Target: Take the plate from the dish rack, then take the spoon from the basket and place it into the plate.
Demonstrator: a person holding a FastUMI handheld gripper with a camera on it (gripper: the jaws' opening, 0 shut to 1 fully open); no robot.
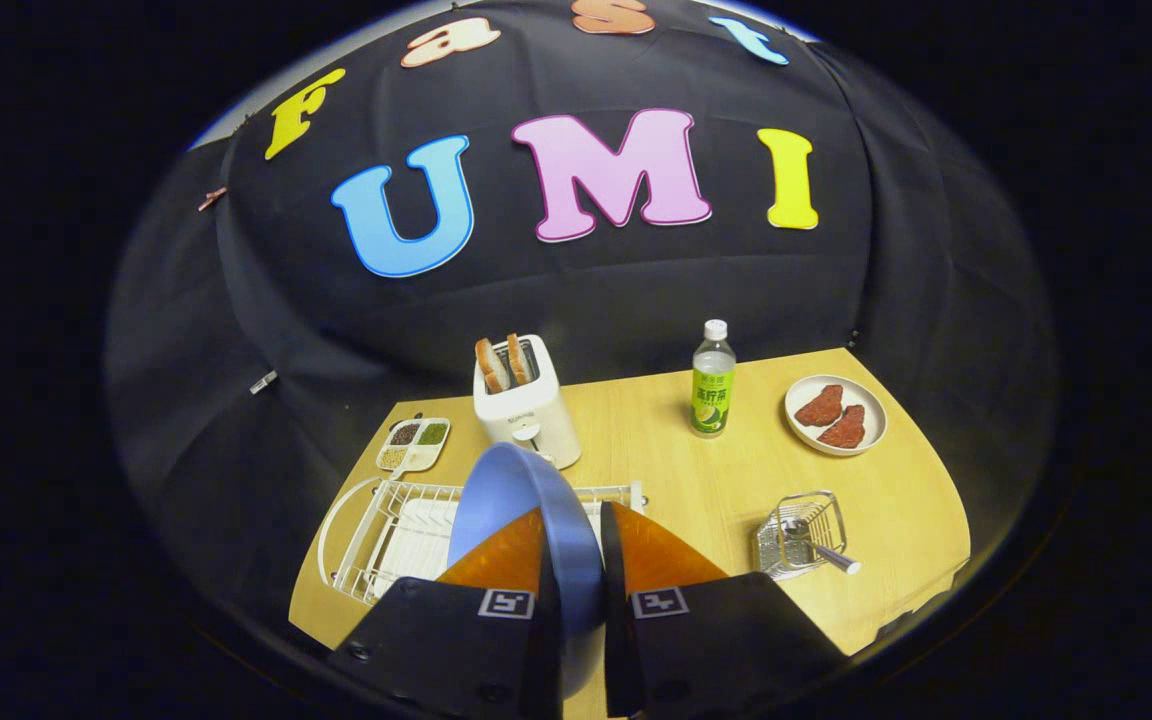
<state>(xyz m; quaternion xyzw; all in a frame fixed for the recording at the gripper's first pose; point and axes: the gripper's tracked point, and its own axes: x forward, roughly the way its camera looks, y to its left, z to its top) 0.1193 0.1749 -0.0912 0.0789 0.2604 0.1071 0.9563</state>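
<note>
A: How far along was the task?

B: The gripper [576,545] had its 2 fingers clamped on the blue plate [526,500], held on edge above the dish rack [386,530].

A: And what was left?

B: Setting the plate on the bench [656,450], I judged. The spoon [816,548] lay untouched in the basket [801,535], off to the right.

We make out no legible word or number, only a square black-and-white coded marker [506,603] on each half of the gripper [574,515], whose fingers clamp the blue plate [506,490], and a bottle [713,385] label whose print is too small to tell.
</note>
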